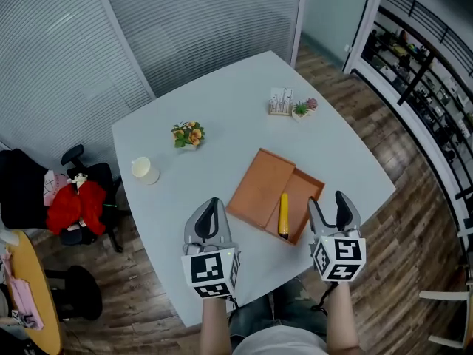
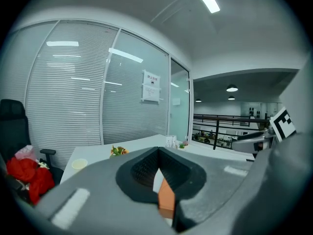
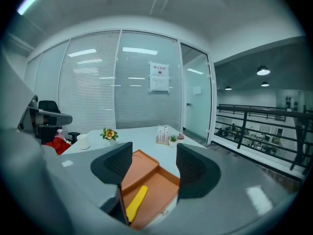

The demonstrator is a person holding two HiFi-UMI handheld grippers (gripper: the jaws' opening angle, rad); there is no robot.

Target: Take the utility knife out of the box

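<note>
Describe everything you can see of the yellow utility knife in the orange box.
The yellow utility knife is a slim, straight, plastic-looking bar with rounded ends; no blade shows. It lies flat on the floor of the open orange box, lengthwise beside the flat orange lid panel, with one end close to the box's near rim. Only the box touches it. The right gripper, jaws apart and empty, hangs short of it, at its right in the head view.
</note>
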